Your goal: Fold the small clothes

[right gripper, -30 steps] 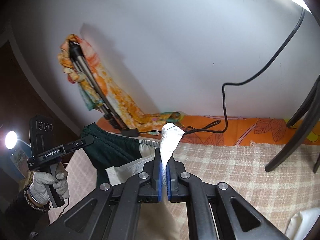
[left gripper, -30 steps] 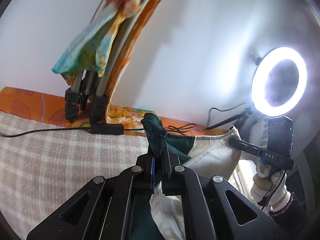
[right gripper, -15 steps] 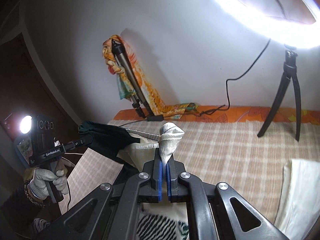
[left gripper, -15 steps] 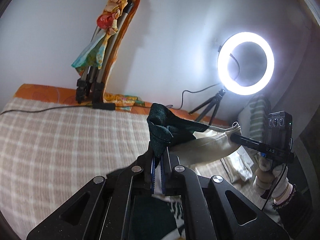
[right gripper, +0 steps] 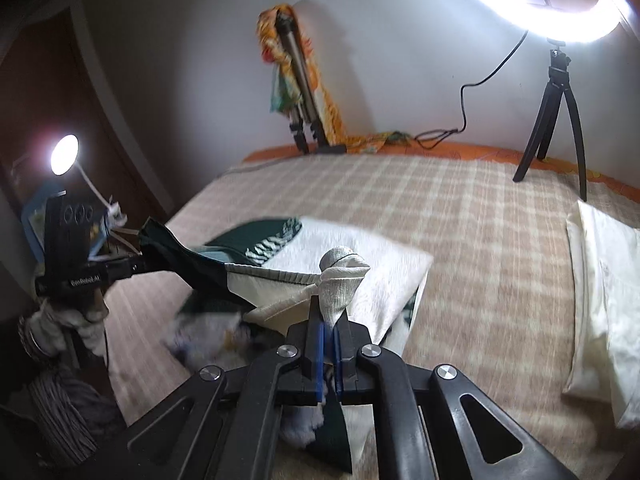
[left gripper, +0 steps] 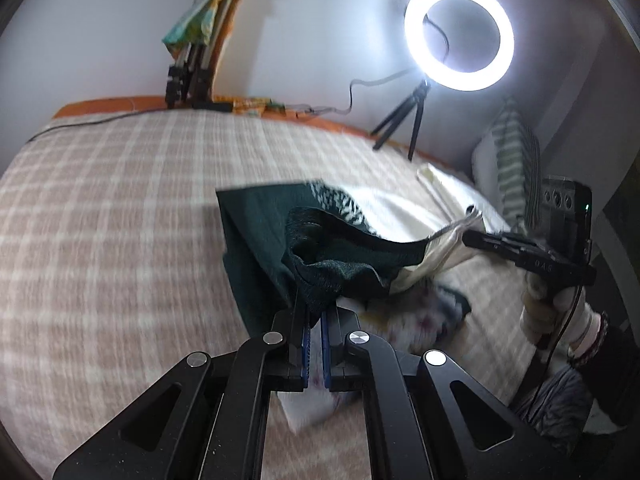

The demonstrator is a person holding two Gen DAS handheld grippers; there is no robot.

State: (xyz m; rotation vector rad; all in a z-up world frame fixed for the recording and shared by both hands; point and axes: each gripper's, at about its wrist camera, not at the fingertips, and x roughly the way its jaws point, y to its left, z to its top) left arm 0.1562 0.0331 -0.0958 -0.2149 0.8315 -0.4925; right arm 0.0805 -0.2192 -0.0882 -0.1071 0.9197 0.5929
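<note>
A small dark green and cream garment (left gripper: pixel 340 248) hangs stretched between my two grippers above the checked bed cover (left gripper: pixel 120 208). My left gripper (left gripper: pixel 314 312) is shut on its dark green corner. My right gripper (right gripper: pixel 329 320) is shut on its cream corner (right gripper: pixel 340 276). The garment's lower part lies on the cover (right gripper: pixel 360 256). The right gripper also shows at the right of the left wrist view (left gripper: pixel 476 236), and the left gripper at the left of the right wrist view (right gripper: pixel 140 264). The frames are blurred by motion.
A lit ring light on a small tripod (left gripper: pixel 458 36) stands at the far right of the bed. A folded tripod draped with bright cloth (right gripper: pixel 298 92) leans on the wall. A cream folded cloth (right gripper: pixel 604 292) lies at right. A lamp (right gripper: pixel 64 154) glows at left.
Both grippers have pulled back and tilted down with the garment, which now drapes onto the cover instead of hanging in the air. Both stay shut on their corners.
</note>
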